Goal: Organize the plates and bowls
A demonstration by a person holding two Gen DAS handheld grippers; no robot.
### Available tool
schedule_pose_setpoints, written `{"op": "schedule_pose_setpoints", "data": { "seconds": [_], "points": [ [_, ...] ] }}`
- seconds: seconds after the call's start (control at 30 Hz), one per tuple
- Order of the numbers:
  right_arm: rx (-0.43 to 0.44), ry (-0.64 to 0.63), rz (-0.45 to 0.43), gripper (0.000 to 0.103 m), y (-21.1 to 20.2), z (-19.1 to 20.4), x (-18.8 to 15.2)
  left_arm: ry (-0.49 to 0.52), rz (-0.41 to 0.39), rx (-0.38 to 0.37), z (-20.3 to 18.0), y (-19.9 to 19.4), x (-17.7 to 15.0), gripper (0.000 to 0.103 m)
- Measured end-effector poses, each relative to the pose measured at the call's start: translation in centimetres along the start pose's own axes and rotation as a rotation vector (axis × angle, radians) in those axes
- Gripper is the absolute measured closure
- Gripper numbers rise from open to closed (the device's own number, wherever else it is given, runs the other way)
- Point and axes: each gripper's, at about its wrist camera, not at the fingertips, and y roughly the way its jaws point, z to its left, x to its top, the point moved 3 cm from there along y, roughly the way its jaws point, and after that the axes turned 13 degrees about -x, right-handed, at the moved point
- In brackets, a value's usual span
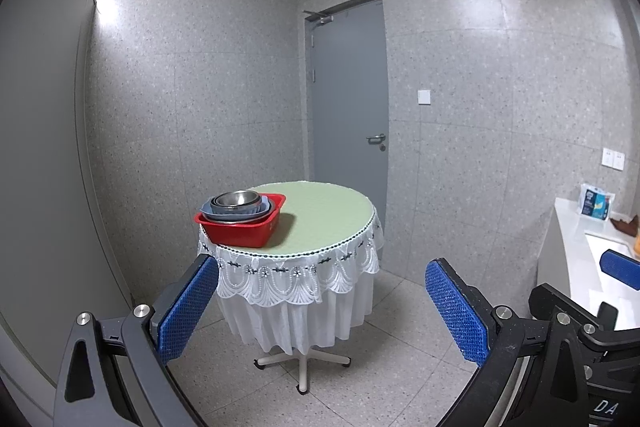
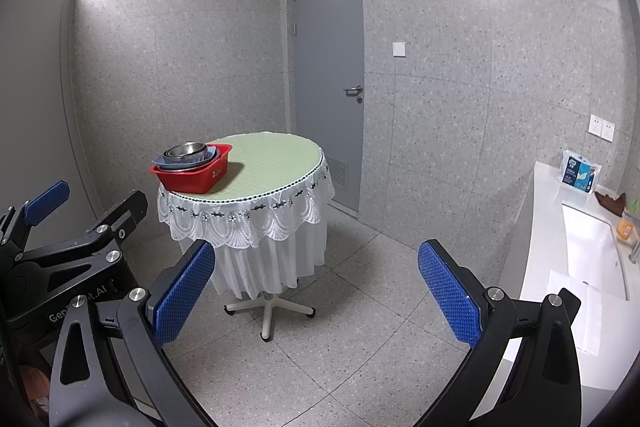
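Observation:
A red plastic tub (image 1: 244,229) sits at the left edge of a round table (image 1: 328,215) with a green top and white lace skirt. In the tub is a stack of blue plates with steel bowls (image 1: 236,201) nested on top. The right wrist view shows the tub (image 2: 196,175), the bowls (image 2: 187,151) and the table (image 2: 276,159) too. My left gripper (image 1: 322,293) is open and empty, well short of the table. My right gripper (image 2: 316,279) is open and empty, also far from the table. The left gripper shows in the right wrist view (image 2: 86,205).
A grey door (image 1: 348,91) stands behind the table. A white counter (image 2: 560,259) with a sink (image 2: 592,247) runs along the right wall, with a blue packet (image 2: 580,173) and a brown cloth (image 2: 610,203) on it. The floor is speckled tile.

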Motion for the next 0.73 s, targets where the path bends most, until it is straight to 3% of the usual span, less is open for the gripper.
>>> {"op": "schedule_pose_setpoints", "data": {
  "seconds": [0.73],
  "points": [
    [0.002, 0.004, 0.015, 0.0, 1.6, 1.2, 0.6, 0.001, 0.016, 0.003, 0.8, 2.1, 1.0, 0.001]
  ]
}}
